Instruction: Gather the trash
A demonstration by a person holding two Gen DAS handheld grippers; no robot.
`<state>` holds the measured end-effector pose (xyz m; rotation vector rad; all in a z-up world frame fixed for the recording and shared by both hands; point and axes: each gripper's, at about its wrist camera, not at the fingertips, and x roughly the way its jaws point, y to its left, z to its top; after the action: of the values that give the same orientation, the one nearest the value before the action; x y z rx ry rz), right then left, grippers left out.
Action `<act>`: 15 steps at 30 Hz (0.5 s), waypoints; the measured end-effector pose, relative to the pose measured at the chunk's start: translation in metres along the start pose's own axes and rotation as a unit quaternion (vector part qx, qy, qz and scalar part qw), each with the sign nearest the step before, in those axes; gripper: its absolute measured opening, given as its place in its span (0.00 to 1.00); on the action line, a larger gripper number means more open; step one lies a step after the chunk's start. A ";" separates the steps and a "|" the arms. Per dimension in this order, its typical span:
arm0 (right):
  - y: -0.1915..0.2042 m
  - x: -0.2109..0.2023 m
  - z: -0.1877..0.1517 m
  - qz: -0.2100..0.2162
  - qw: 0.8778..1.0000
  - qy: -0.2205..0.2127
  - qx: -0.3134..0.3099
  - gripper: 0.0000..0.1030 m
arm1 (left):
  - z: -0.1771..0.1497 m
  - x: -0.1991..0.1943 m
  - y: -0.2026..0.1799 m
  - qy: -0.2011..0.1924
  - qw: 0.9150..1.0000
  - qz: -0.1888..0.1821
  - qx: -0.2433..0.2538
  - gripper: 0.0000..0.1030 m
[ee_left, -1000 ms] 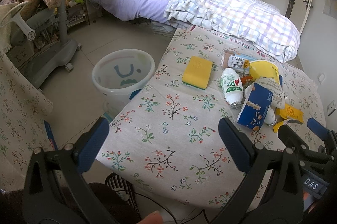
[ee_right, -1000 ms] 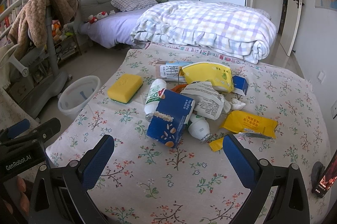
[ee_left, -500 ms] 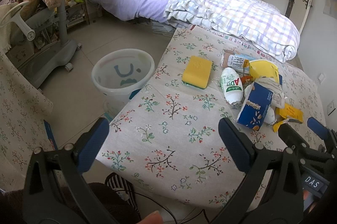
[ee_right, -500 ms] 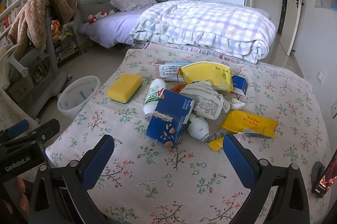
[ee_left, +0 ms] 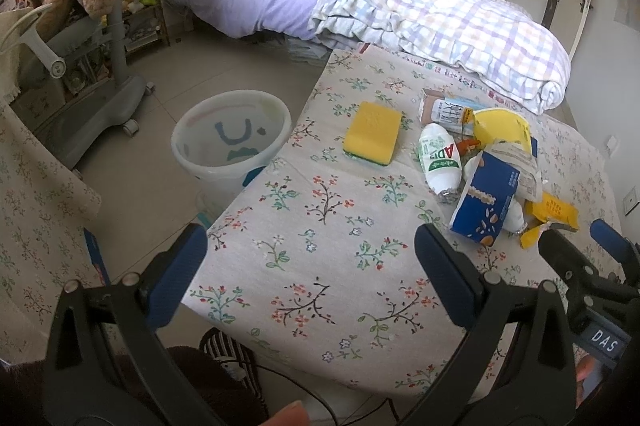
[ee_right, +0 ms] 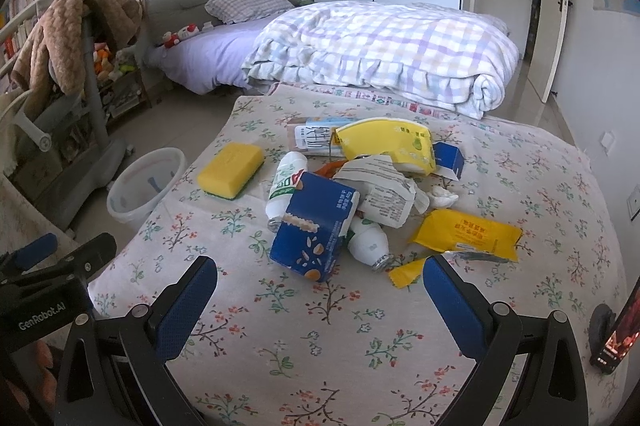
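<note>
Nearest the cameras, the left gripper (ee_left: 310, 268) and the right gripper (ee_right: 320, 286) both hover over the near part of a table draped in a pale floral cloth (ee_right: 320, 338), each with its blue-padded fingers spread wide and nothing between them. Just beyond the right gripper lies the pile of trash: a blue cardboard snack box (ee_right: 314, 226) leans on a small white plastic bottle (ee_right: 370, 244), with a torn yellow wrapper scrap (ee_right: 406, 273) and a flat yellow foil packet (ee_right: 466, 234) beside them to the right. Behind the box a white drink bottle with green and red lettering (ee_right: 285, 183) lies on its side, touching crumpled white printed paper (ee_right: 380, 191). Farther back sit a curved yellow plastic bag (ee_right: 386, 145), a small blue carton (ee_right: 448, 157) and a brown-and-white printed carton (ee_right: 312, 137). A yellow sponge with a green underside (ee_right: 231, 169) rests apart, left of the pile. On the floor off the table's left edge stands a translucent white plastic bin (ee_left: 232, 141). Beyond the table is a bed with a folded plaid quilt (ee_right: 384, 45).
</note>
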<state>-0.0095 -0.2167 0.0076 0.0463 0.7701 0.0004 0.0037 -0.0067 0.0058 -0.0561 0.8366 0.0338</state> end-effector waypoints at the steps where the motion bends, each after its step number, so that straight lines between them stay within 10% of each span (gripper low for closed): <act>1: 0.000 0.000 0.000 0.000 1.000 0.000 0.000 1.00 | -0.001 0.000 -0.001 0.001 1.000 -0.001 0.000 1.00; 15: -0.025 -0.009 0.001 -0.003 1.000 0.010 0.012 1.00 | 0.001 0.006 -0.013 0.002 1.000 0.012 0.018 1.00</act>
<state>-0.0155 -0.2417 0.0131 0.0673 0.7902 -0.0145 0.0087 -0.0200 0.0026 -0.0124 0.8419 0.0413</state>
